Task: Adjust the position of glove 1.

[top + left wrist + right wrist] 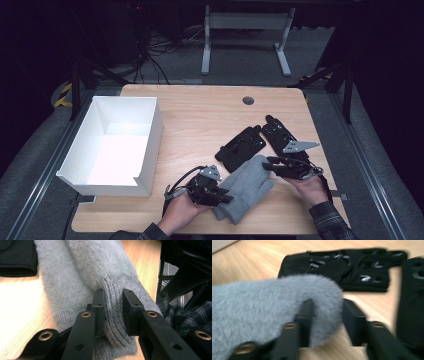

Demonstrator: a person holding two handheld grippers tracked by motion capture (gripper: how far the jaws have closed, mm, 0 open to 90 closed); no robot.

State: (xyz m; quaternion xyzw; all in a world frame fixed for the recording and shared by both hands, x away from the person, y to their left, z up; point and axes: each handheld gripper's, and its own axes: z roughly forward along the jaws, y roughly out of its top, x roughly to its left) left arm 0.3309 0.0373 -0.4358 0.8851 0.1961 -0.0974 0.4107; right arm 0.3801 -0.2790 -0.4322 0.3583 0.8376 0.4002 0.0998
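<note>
A grey fuzzy glove (pixel 247 182) lies near the table's front edge. My left gripper (pixel 226 196) is at its near end, and in the left gripper view the ribbed cuff (pixel 113 315) sits pinched between the two black jaws of that gripper (pixel 113 305). My right gripper (pixel 267 165) is at the glove's far tip. In the right gripper view the furry tip (pixel 322 297) fills the gap between the jaws of this gripper (pixel 327 315). That view is somewhat blurred.
Two black gloves (pixel 241 146) (pixel 280 135) lie flat just behind the grey one. An open white box (pixel 150 145) stands at the table's left side. A round grommet (pixel 248 100) sits near the back edge. Bare wood (pixel 200 115) spans the table's middle.
</note>
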